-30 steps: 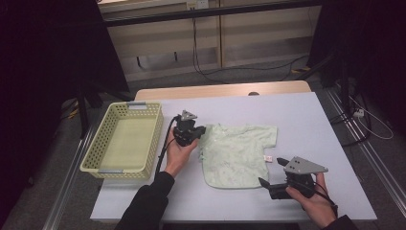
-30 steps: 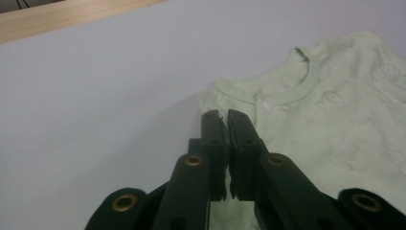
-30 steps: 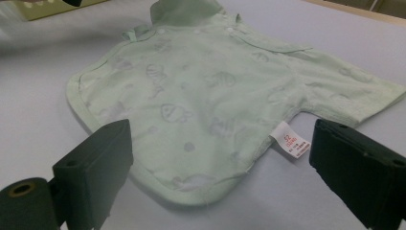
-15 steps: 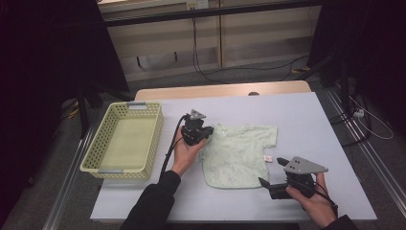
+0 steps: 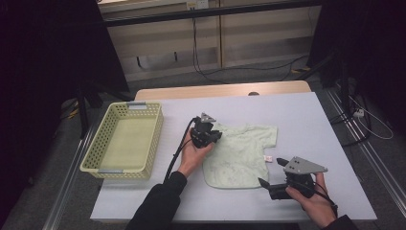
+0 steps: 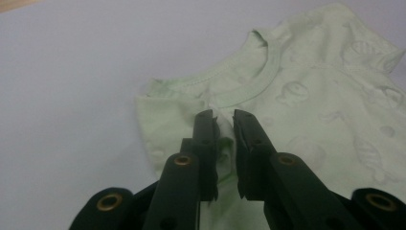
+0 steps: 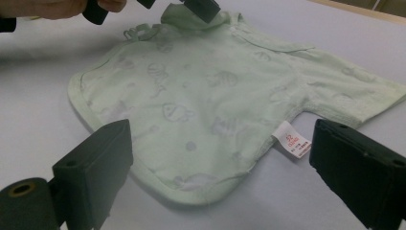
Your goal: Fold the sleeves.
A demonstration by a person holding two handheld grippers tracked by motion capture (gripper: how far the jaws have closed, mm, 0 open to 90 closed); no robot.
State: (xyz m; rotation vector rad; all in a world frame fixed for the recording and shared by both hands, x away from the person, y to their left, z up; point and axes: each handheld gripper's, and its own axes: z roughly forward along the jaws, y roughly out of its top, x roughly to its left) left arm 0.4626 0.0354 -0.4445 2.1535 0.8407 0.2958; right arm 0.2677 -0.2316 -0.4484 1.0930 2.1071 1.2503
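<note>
A small pale green cotton baby shirt with a faint printed pattern [image 5: 242, 153] lies spread flat on the light grey worktop [image 5: 297, 115], a little right of its middle, its neck towards the left and its hem towards the near edge. A white care label [image 7: 292, 139] sticks out from its side seam on the right.

The left tongs [image 6: 225, 125] sit at the shirt's left shoulder, beside the ribbed neckline. Their jaws have just been opening a little and now stand a narrow gap apart, with a fold of the green cloth lying between them; the pads do not press on it. In the high view the left hand [image 5: 194, 152] rests on the worktop just left of the shirt.

The right tongs [image 5: 270, 172] hover near the shirt's near right corner, by the label, jaws spread wide with nothing between them, apart from the cloth.

A pale yellow perforated plastic basket [image 5: 98, 143] stands at the left of the worktop, well apart from the shirt.
</note>
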